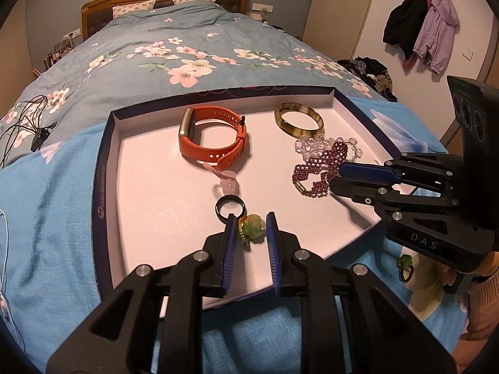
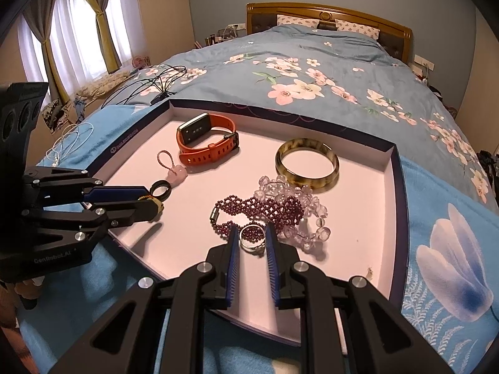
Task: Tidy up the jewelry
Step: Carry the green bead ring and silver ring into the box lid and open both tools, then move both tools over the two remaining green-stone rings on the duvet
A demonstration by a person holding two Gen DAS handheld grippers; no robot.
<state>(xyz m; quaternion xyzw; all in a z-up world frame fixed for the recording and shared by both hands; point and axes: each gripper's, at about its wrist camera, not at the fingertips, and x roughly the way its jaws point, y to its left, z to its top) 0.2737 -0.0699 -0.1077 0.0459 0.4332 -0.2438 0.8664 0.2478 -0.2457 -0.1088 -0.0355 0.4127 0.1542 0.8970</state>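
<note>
Straddling a silver ring (image 2: 251,238) just in front of the purple bead bracelet (image 2: 265,210) in the tray (image 2: 393,168), the right gripper (image 2: 252,240) has fingers apart; close gently, low. The left gripper (image 1: 250,229), likewise apart, brackets the green pendant (image 1: 251,228).

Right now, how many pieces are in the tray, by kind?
Watch: 1, orange smartwatch
Bangle: 1, amber bangle
Beaded bracelets: 2, purple bracelet, clear bracelet
Rings: 2, black ring, silver ring
Charms: 2, pink charm, green charm
Total: 8
</note>
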